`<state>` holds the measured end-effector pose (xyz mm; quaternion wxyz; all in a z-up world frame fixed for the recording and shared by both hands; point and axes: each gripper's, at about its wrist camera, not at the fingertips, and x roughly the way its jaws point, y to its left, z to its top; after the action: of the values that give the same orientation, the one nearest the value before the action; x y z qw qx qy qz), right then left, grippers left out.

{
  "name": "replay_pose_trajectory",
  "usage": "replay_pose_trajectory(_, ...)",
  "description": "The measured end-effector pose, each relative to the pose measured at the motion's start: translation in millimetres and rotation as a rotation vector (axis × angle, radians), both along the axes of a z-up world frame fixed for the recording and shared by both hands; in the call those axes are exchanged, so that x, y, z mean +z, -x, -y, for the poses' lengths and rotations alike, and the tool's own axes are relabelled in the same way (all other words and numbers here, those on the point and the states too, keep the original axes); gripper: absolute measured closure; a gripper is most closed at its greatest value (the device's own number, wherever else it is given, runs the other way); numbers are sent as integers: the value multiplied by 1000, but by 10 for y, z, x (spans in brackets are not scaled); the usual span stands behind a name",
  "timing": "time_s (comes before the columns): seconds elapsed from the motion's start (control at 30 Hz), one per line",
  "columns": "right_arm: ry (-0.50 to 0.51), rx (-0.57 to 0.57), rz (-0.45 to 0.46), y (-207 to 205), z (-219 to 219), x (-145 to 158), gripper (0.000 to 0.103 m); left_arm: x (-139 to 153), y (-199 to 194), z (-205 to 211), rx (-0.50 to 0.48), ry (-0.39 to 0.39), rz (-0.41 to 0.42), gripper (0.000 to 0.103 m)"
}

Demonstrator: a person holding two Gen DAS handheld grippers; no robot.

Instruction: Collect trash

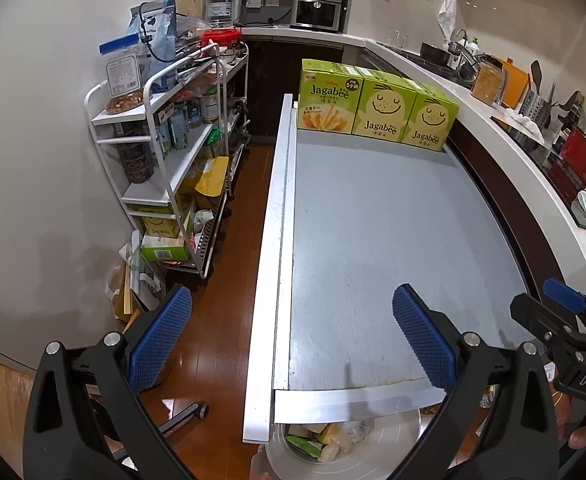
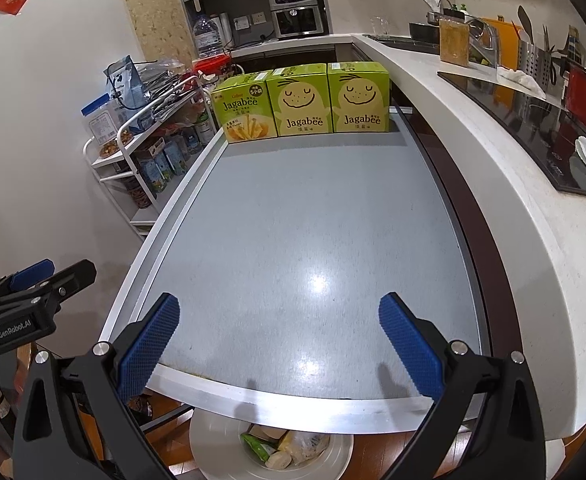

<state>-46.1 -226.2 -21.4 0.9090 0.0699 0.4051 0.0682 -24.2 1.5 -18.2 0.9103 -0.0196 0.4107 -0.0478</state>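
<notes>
A white bin (image 1: 377, 456) stands below the near edge of the grey table (image 1: 373, 240); it holds crumpled wrappers and packets (image 1: 325, 440). It also shows in the right wrist view (image 2: 221, 448) with the same trash (image 2: 289, 446). My left gripper (image 1: 293, 336) is open and empty, over the table's near left corner. My right gripper (image 2: 279, 344) is open and empty, over the table's near edge. The right gripper appears at the right edge of the left wrist view (image 1: 565, 312). The left gripper appears at the left edge of the right wrist view (image 2: 33, 292).
Three green Jagabee boxes (image 1: 377, 106) stand in a row at the table's far end (image 2: 301, 102). A white shelf cart (image 1: 173, 152) full of groceries stands left of the table. A white kitchen counter (image 2: 473, 140) runs along the right. Wood floor (image 1: 229, 280) lies between cart and table.
</notes>
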Motion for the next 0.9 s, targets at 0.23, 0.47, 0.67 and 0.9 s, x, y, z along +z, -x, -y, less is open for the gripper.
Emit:
replay_pose_trajectory(0.23, 0, 4, 5, -5, -20, 26, 5, 39, -42, 94, 16, -101, 31, 2)
replay_pose_trajectory(0.47, 1, 7, 7, -49, -29, 42, 5, 52, -108, 85, 28, -94, 22, 2)
replay_pose_trajectory(0.67, 0, 11, 8, -62, -32, 44, 5, 135, -77, 160, -1, -116, 76, 2)
replay_pose_trajectory(0.9, -13, 6, 12, -90, -15, 94, 5, 194, -144, 153, 2, -83, 49, 2)
